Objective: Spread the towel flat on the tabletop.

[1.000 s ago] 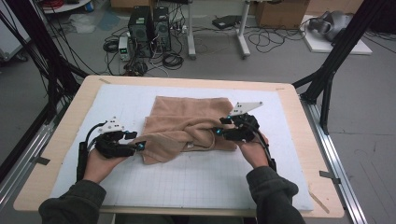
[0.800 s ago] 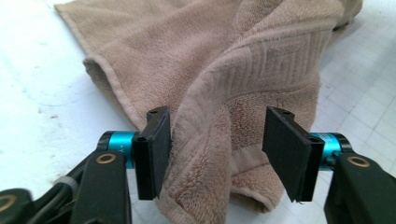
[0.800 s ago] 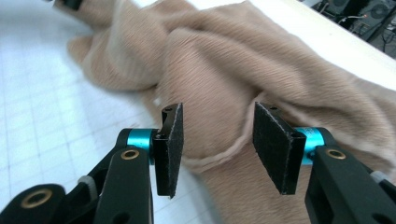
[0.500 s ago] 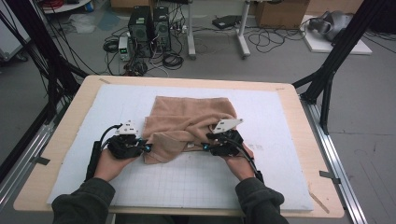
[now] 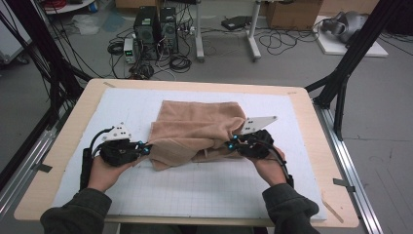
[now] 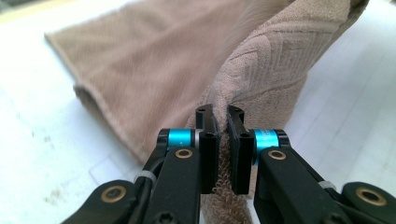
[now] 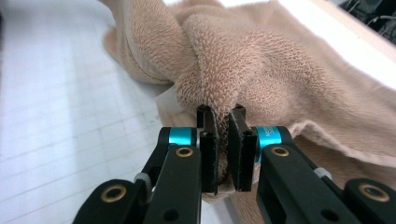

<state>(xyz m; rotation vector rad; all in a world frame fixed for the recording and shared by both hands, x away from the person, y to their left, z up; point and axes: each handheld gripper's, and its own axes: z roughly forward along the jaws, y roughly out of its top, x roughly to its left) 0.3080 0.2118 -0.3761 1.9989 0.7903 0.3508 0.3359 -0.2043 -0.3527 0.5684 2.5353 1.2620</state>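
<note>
The towel [image 7: 289, 70] pinched in your right gripper [image 7: 223, 121] is soft tan cloth with tiny fuzzy loops, and at your left gripper [image 6: 223, 122] it shows a woven pattern of raised lines. Your grippers are matt black plastic with shiny blue metal rings and gold-coloured screws. Under them lies a smooth white mat [image 5: 204, 185] with thin grid lines, on a pale wood table [image 5: 78, 105].

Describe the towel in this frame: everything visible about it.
The towel is tan terry cloth with a woven diamond pattern and a hemmed edge. It lies rumpled and partly folded on the white gridded mat. The left gripper and right gripper are each shut on a bunched near corner, lifting those corners slightly while the far part rests flat.
</note>
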